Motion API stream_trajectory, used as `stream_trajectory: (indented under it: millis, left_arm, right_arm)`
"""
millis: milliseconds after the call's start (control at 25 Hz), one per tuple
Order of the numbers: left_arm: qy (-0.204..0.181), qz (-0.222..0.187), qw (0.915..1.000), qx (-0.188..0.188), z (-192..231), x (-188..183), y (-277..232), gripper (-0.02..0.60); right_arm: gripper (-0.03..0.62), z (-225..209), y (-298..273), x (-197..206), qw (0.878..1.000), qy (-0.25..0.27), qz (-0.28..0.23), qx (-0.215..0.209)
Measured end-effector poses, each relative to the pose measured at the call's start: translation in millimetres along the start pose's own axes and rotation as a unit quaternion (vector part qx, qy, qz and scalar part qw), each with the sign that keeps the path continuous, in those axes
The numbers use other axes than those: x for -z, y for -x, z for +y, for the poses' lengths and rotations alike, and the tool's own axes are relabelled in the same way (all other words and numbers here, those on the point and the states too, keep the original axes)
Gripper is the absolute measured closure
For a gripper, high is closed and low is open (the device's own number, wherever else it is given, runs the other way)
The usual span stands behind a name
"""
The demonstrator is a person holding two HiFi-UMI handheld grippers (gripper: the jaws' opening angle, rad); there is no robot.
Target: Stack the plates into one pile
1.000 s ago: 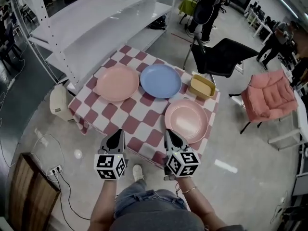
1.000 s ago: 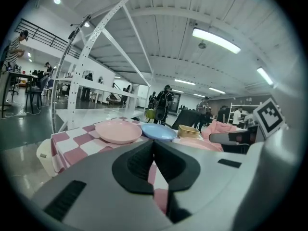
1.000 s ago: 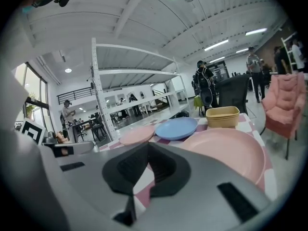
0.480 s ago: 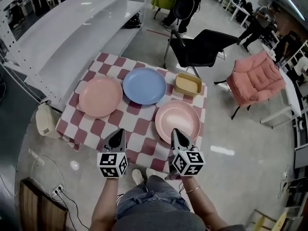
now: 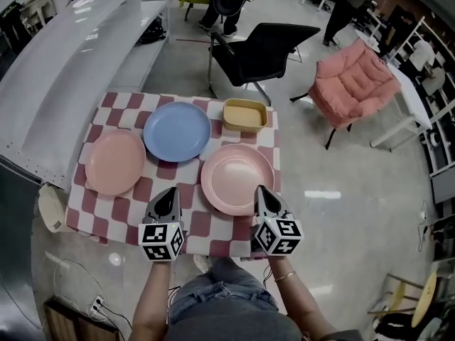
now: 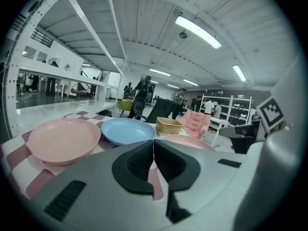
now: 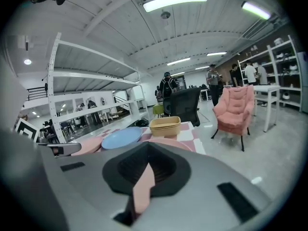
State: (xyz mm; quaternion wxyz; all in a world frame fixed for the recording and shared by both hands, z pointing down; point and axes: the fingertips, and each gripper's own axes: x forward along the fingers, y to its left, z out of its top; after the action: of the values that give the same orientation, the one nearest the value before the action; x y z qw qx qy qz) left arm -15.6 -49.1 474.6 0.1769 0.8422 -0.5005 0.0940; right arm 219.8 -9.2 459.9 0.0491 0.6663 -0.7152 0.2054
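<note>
Plates, round, smooth and shallow, lie unstacked on a checked cloth: pink plate left, blue plate behind, second pink plate right, near a rectangular yellow dish. Left gripper and right gripper hover at the near edge, jaws closed, empty. Right gripper's tip overlaps the second pink plate's rim; contact unclear.

The table with a red-and-white checked cloth bore a pink round plate by its left edge, a blue round plate at the far edge, a second, rimmed pink round plate at the near-right corner, and a yellow rectangular dish at the far-right corner.
</note>
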Motion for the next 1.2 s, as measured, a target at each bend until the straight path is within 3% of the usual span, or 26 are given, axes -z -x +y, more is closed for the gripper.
stream_trajectory:
  millis: [440,680,1200]
  left_arm:
    - [0.000,0.060,0.9971,0.047,-32,12,-74,0.537]
    - [0.009,0.094,0.9944,0.048,-38,24,-102,0.510]
    - [0.025,0.150,0.9876,0.037,-39,49,-119,0.449]
  right_arm:
    - [0.585,-70,-11,9,0.997,-0.014,0.016,0.075]
    - [0.583,-96,-21,22,0.993,-0.014,0.049,0.103]
    - [0.574,-110,-36,49,0.989,-0.009,0.113,0.093]
